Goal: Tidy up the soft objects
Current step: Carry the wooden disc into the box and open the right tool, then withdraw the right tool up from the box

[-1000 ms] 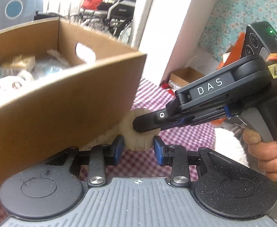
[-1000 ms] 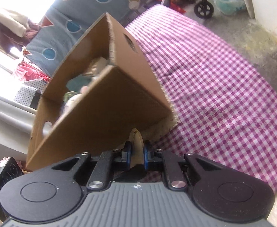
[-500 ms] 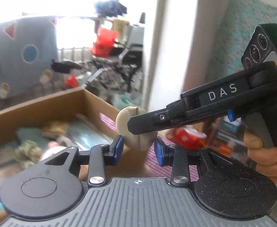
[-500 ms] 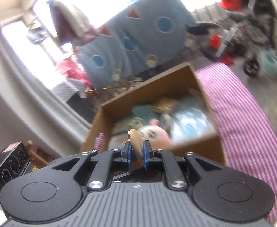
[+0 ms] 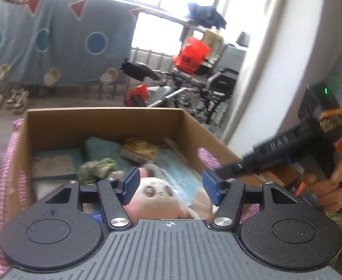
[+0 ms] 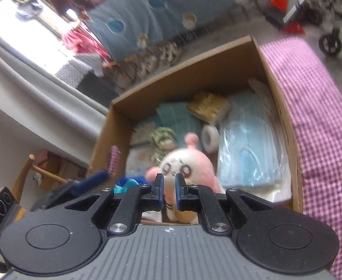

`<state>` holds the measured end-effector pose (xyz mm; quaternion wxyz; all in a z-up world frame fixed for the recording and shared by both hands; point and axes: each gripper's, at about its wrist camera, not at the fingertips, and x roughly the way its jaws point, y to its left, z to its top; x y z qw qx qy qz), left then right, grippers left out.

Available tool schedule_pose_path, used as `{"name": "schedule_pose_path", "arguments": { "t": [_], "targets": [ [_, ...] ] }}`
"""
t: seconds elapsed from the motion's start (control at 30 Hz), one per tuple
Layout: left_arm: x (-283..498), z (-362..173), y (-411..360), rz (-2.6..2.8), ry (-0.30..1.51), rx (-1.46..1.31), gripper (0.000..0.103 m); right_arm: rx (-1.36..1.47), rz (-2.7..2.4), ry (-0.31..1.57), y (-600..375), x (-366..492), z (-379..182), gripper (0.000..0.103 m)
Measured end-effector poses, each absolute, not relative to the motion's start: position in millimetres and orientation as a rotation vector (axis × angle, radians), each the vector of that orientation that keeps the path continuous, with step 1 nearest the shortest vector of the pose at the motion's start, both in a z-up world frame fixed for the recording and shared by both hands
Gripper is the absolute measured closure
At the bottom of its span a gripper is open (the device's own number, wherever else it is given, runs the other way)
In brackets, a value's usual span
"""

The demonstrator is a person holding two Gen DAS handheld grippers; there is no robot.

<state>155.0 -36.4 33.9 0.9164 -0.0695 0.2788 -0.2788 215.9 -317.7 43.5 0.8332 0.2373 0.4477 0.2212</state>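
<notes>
A cardboard box (image 5: 105, 121) (image 6: 189, 74) holds soft things: a pink and white plush toy (image 5: 157, 198) (image 6: 189, 165), a pack of blue face masks (image 6: 250, 149), a tape roll (image 6: 210, 137), a yellow sponge (image 6: 208, 108) and green cloth (image 5: 96, 168). The tan round pad (image 5: 203, 201) lies in the box beside the plush, below my fingers (image 6: 185, 217). My left gripper (image 5: 171, 184) is open and empty above the plush. My right gripper (image 6: 169, 186) has its jaws slightly apart with nothing between them; it also shows at the right of the left wrist view (image 5: 227, 169).
The box stands on a purple checked cloth (image 6: 329, 121). A blue patterned blanket (image 5: 54, 39) hangs behind, with shoes on the floor. A wheelchair (image 5: 208, 88) and red bags stand at the back right. A white wall (image 5: 276, 58) is on the right.
Both grippers rose over the box. My right gripper let go of the tan pad, which dropped into the box. My left gripper opened wider.
</notes>
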Motion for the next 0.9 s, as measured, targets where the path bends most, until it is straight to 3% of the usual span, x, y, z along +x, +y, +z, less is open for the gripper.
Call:
{"name": "schedule_pose_path", "arguments": {
  "t": [0.2, 0.63, 0.77, 0.9],
  "targets": [
    [165, 34, 2, -0.49, 0.57, -0.208, 0.039, 0.441, 0.406, 1.139, -320, 241, 10, 0.092],
    [166, 28, 31, -0.459, 0.507, -0.229, 0.006, 0.295, 0.419, 1.243, -293, 266, 12, 0.089],
    [164, 27, 35, -0.474, 0.492, -0.233, 0.002, 0.242, 0.409, 1.306, -284, 273, 9, 0.088],
    [162, 25, 30, -0.503, 0.505, -0.23, 0.001, 0.245, 0.4, 1.276, -281, 271, 18, 0.078]
  ]
}}
